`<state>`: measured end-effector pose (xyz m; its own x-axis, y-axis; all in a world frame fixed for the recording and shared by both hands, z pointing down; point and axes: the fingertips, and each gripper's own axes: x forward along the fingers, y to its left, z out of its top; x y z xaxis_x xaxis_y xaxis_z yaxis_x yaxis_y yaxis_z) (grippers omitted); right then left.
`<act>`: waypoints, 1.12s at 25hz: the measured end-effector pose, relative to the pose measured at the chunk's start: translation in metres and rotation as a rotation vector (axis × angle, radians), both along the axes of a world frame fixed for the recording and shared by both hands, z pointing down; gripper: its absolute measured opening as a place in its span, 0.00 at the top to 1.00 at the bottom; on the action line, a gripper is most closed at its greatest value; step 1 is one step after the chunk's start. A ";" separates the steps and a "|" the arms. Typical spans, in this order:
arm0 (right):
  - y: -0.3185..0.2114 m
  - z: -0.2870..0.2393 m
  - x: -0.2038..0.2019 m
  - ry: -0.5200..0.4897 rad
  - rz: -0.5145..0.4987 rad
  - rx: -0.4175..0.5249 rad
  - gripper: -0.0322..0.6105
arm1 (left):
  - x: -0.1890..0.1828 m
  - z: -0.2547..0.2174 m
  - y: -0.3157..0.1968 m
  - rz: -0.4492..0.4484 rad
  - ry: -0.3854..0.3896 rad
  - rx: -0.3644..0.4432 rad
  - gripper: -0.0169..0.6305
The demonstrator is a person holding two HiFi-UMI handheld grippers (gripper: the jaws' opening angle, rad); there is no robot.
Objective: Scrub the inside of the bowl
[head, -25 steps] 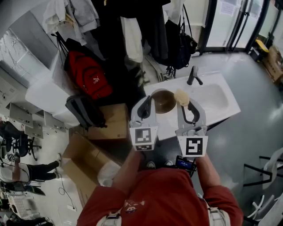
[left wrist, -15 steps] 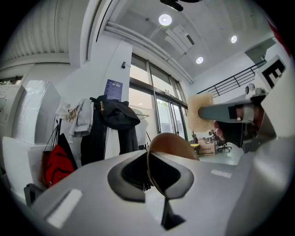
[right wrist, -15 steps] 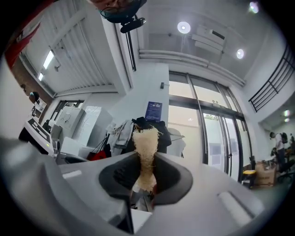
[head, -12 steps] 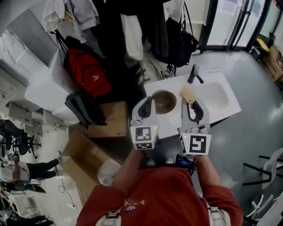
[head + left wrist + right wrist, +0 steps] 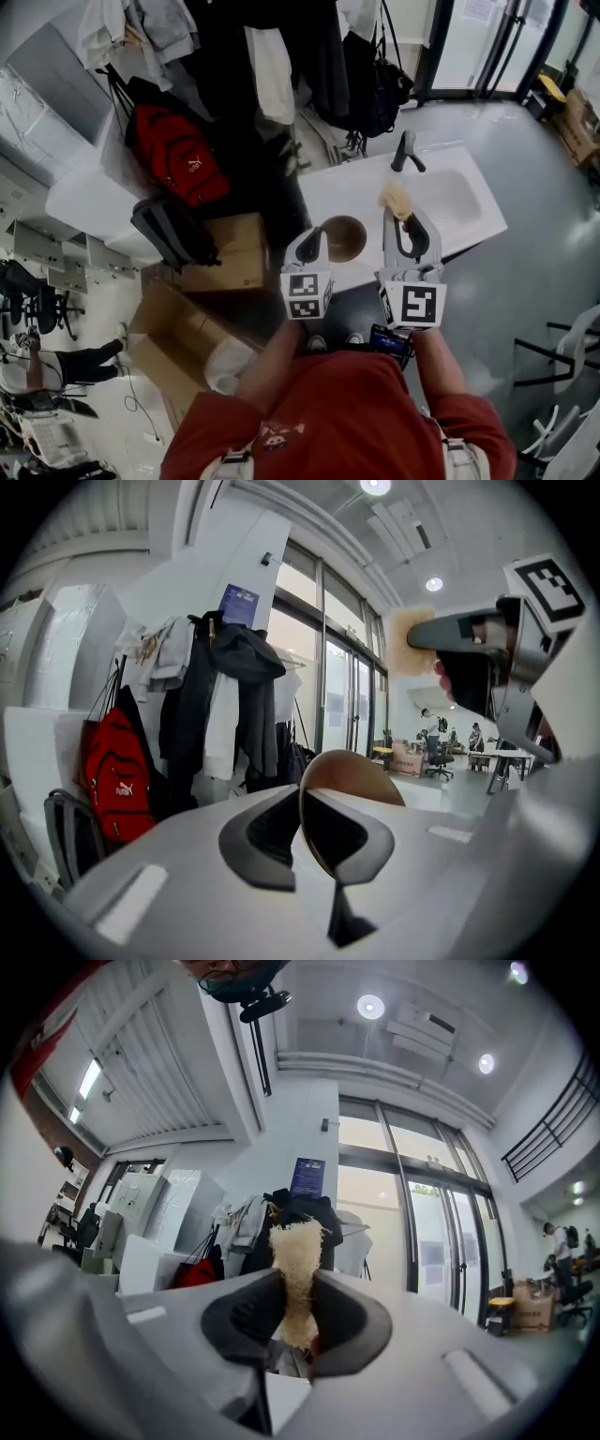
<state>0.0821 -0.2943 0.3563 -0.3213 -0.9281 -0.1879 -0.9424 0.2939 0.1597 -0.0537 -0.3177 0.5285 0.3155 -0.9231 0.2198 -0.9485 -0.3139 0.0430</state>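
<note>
A brown bowl [image 5: 343, 237] is held by its rim in my left gripper [image 5: 313, 247], over the front edge of the white counter [image 5: 342, 190]. In the left gripper view the bowl [image 5: 352, 772] stands on edge, its rim pinched between the jaws of the left gripper [image 5: 302, 825]. My right gripper [image 5: 404, 217] is shut on a tan fibrous scrubber [image 5: 396, 197], which sits to the right of the bowl and apart from it. In the right gripper view, the scrubber [image 5: 296, 1265] sticks up from between that gripper's jaws [image 5: 296, 1314].
A white sink basin [image 5: 456, 202] with a dark faucet [image 5: 405, 150] lies right of the bowl. Coats, a red backpack [image 5: 174, 155] and a grey bag [image 5: 171, 234] hang or stand behind the counter. Cardboard boxes [image 5: 192, 314] sit on the floor at left.
The left gripper has drawn the bowl back toward the person, to the counter's front edge. The right gripper with the scrubber has shifted a little right, so scrubber and bowl are farther apart.
</note>
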 end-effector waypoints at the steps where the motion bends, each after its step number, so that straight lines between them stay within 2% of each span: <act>1: -0.001 0.001 0.001 0.001 0.003 -0.002 0.84 | 0.001 0.009 0.001 0.000 0.011 -0.026 0.94; 10: -0.003 0.014 0.000 0.020 0.004 -0.030 0.84 | -0.006 0.091 0.007 -0.063 0.163 -0.303 0.94; 17: -0.003 0.022 0.005 0.022 0.016 -0.058 0.84 | -0.004 0.137 0.019 -0.092 0.213 -0.461 0.94; 21: -0.002 0.026 0.009 0.031 0.022 -0.069 0.84 | 0.000 0.154 0.024 -0.103 0.225 -0.517 0.94; 28: -0.001 0.028 0.013 0.029 0.032 -0.079 0.84 | 0.005 0.169 0.029 -0.097 0.205 -0.562 0.94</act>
<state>0.0955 -0.2954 0.3848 -0.2954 -0.9496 -0.1048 -0.9468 0.2764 0.1645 -0.0488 -0.2891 0.6976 0.3227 -0.7103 0.6256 -0.9266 -0.1023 0.3618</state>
